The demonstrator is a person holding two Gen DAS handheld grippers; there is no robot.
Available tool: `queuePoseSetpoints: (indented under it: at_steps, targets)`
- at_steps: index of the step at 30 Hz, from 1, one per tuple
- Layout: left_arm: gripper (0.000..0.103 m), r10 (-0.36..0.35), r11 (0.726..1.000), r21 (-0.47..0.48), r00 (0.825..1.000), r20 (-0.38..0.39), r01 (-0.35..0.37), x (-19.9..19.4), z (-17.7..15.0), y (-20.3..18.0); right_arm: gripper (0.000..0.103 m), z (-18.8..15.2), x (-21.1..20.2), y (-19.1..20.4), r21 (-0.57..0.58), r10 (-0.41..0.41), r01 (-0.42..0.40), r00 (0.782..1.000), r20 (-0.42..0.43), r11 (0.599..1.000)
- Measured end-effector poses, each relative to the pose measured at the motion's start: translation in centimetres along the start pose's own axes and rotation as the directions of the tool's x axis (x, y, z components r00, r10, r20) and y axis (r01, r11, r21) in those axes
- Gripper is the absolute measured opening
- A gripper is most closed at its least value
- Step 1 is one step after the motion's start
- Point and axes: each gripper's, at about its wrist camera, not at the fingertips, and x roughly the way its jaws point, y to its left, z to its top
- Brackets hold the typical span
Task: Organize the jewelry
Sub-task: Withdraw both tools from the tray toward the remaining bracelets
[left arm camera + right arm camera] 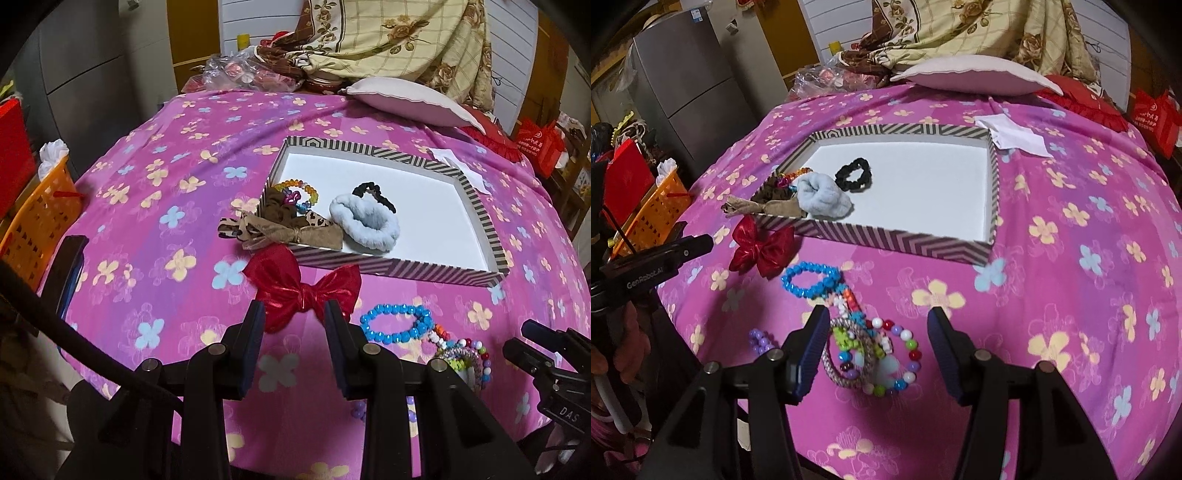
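Observation:
A striped box (369, 264) (905, 242) with a white floor lies on the pink flowered cloth. It holds a light blue scrunchie (364, 223) (823, 201), a black scrunchie (373, 192) (853, 173), an amber bead bracelet (299, 188) and a brown bow (284, 230) hanging over its corner. A red bow (303, 286) (761, 249) lies before the box. My left gripper (295, 314) is open, its tips at the red bow. A blue bead bracelet (395, 323) (809, 278) and a pile of colourful bracelets (875, 350) lie nearer. My right gripper (877, 319) is open over that pile.
An orange basket (37, 221) (653, 210) stands off the left edge. A pink pillow (410, 99) (975, 75), a blanket and a plastic bag lie at the back. White paper (1015, 136) lies by the box's far right corner. A purple bead piece (761, 339) lies at the near left.

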Motion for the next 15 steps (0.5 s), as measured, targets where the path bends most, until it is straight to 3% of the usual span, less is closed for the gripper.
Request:
queuePoseSetpoints:
  at_steps: [15]
  targets:
    - [0.054,-0.024,1.000,-0.004,0.999,-0.031,0.024,-0.7,-1.9,-0.3,0.060,-2.0,-0.4,-0.5,-0.014,-0.023,0.022,0.999,-0.031,1.000]
